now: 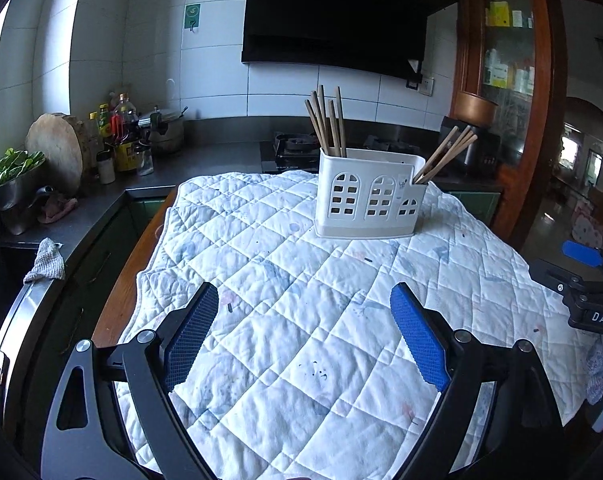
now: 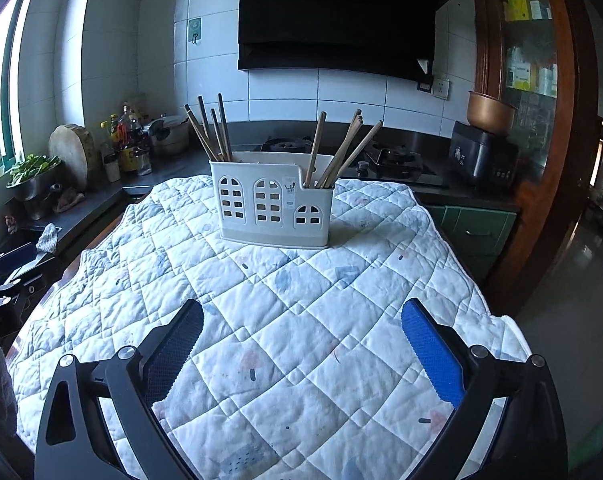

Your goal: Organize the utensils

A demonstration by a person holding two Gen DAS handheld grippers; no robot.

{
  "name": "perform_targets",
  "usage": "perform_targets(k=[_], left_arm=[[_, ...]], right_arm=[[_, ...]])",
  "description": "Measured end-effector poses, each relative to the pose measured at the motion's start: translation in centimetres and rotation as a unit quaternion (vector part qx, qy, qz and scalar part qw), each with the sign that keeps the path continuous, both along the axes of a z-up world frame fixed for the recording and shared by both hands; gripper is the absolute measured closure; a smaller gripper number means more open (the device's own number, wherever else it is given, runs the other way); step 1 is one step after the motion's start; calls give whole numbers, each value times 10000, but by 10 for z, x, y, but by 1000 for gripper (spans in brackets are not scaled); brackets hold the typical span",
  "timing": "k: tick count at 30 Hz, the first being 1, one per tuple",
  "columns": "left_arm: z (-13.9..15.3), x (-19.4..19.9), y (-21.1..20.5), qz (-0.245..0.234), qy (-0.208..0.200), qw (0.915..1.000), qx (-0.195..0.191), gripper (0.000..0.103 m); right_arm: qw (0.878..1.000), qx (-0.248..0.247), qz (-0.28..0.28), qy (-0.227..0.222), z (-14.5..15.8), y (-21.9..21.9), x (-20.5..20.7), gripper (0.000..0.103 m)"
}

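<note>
Only leftward, right gripper [image 1: 581,280] beside quilt [image 1: 301,320]; both jaws released, chopsticks [image 2: 217,132] in holder [image 2: 273,212].

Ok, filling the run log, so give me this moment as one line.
left gripper: open, empty | right gripper: open, empty | chopsticks: two bunches in white holder | quilted cloth: no loose utensils

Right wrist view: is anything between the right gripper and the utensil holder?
Nothing visible. Only bare quilted cloth lies between the open right gripper and the white utensil holder, which stands upright with chopsticks in its two compartments.
</note>
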State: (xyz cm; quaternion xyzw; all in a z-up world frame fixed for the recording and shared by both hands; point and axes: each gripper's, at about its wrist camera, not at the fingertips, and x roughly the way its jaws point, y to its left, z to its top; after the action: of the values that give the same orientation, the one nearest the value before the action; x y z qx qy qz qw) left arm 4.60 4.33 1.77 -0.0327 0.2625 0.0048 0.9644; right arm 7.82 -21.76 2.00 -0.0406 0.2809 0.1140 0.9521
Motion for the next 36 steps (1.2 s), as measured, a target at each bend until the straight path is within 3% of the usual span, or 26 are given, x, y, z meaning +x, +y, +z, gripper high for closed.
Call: perform_targets(k=[36], left_arm=[[-10,-3,0,-90,163,9997,-165,16]], right_arm=[[9998,-158,72,42,-5,7,-7,7]])
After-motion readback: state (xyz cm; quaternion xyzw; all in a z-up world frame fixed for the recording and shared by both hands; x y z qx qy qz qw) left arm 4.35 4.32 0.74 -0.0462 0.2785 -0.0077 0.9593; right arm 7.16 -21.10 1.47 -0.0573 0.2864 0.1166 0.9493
